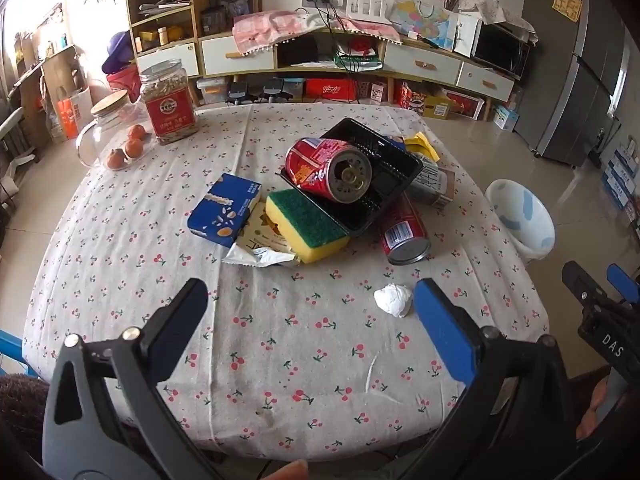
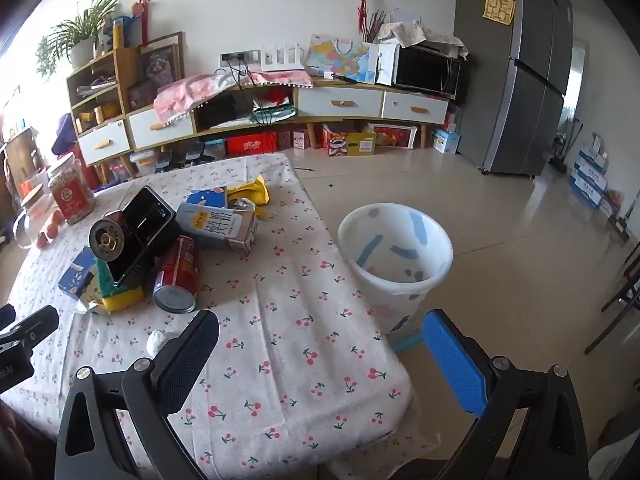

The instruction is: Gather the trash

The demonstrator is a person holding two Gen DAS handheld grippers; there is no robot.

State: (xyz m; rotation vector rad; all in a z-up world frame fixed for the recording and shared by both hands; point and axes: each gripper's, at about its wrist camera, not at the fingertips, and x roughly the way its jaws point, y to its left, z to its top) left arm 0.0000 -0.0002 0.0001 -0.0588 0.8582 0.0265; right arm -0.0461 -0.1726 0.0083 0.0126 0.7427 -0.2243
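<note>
— Left tool (image 1: 310, 316), right tool (image 2: 320, 354)?
— Both spread wide, empty, above the counter (image 1: 160, 280).
— Trash?
— Crumpled paper ball (image 1: 393, 299) just beside left tool's blue finger; cans heap (image 1: 332, 172) beyond; bin (image 2: 394, 254) off the counter edge, ahead of right tool.

Table (image 1: 280, 360) – cans (image 1: 404, 230), sponge (image 1: 306, 224), maybe wrappers (image 1: 260, 256).
</note>
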